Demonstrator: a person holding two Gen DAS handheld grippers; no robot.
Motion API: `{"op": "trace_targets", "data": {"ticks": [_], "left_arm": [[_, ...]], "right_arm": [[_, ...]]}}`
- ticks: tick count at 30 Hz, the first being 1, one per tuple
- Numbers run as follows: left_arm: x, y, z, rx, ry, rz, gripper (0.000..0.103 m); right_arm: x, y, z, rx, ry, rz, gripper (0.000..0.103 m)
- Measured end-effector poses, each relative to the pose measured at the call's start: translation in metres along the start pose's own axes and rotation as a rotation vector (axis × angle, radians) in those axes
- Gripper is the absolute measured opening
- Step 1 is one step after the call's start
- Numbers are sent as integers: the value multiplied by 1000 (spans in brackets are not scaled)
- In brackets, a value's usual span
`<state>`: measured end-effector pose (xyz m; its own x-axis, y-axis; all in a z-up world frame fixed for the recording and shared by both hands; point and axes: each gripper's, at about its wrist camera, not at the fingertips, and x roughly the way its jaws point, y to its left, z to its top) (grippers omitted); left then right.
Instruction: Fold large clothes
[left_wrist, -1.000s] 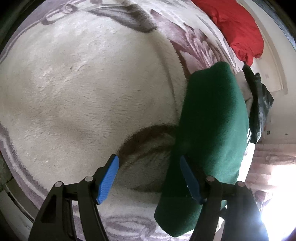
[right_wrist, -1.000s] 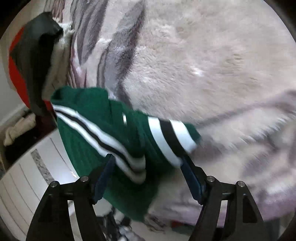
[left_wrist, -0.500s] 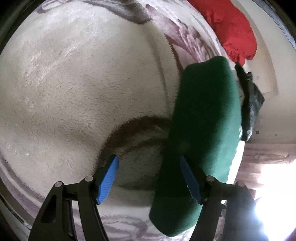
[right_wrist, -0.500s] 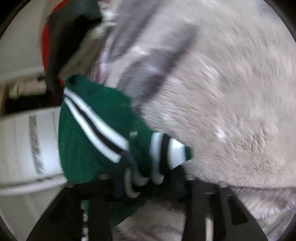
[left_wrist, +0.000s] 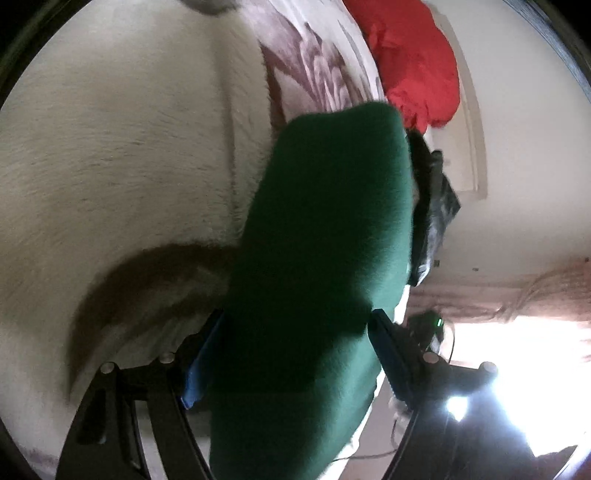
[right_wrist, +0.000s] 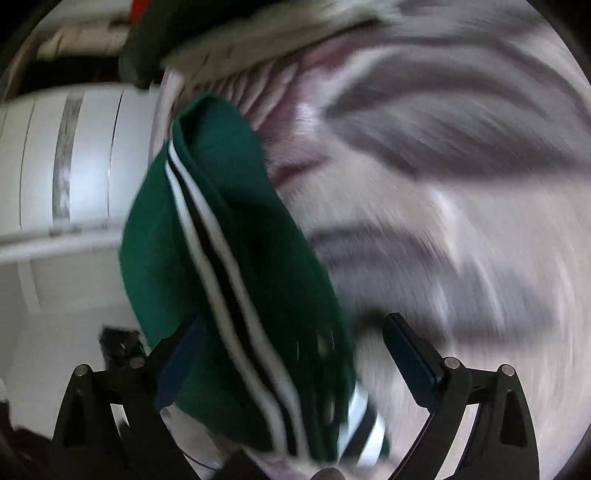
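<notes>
The green garment (left_wrist: 325, 266), with white and black stripes showing in the right wrist view, lay as a long, narrow, already doubled-over bundle along the edge of the bed, on the plush patterned blanket (left_wrist: 110, 155). The left tongs (left_wrist: 295, 354) had just been opening and stood wide, with the dark green cloth filling the gap between the blue pads; whether the pads pressed on it I could not tell. The right tongs (right_wrist: 295, 354) had also just been opening and stood very wide, the striped cloth lying between them with the right pad clearly off it, so they looked to be letting go. By my reading the folding of this piece was nearly finished, with perhaps a tidy-up or moving it aside left. A red garment (left_wrist: 413, 62) and a black garment (left_wrist: 436, 206) lay beyond, seemingly not yet folded.
</notes>
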<state>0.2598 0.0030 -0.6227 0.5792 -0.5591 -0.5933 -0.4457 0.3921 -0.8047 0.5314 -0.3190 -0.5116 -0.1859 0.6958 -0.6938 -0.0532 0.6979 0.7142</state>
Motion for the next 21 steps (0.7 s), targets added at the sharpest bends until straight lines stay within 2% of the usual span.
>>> {"op": "trace_targets", "data": {"ticks": [2, 4, 8, 9, 12, 13, 14, 15, 18, 21], "left_arm": [[9, 1, 4, 8, 6, -17, 76], [14, 2, 5, 13, 8, -24, 76], [19, -3, 7, 41, -19, -23, 76], [19, -5, 7, 49, -29, -16, 74], [17, -12, 10, 88, -57, 23, 55], [15, -14, 14, 91, -59, 33, 53], [15, -16, 18, 94, -55, 33, 52], [15, -16, 22, 101, -50, 39, 51], [17, -23, 38, 155, 2, 57, 51], [29, -30, 52, 227, 129, 53, 52]], "right_arm": [[22, 4, 21, -41, 80, 40, 103], [38, 10, 35, -83, 147, 65, 103], [72, 24, 52, -99, 244, 229, 103], [81, 30, 53, -106, 267, 229, 103], [90, 33, 49, -81, 257, 218, 103], [86, 33, 47, -74, 237, 218, 92], [82, 31, 43, -56, 217, 250, 77], [77, 28, 33, -10, 195, 298, 54], [61, 29, -4, 90, 113, 339, 48], [49, 25, -46, 212, 45, 370, 47]]}}
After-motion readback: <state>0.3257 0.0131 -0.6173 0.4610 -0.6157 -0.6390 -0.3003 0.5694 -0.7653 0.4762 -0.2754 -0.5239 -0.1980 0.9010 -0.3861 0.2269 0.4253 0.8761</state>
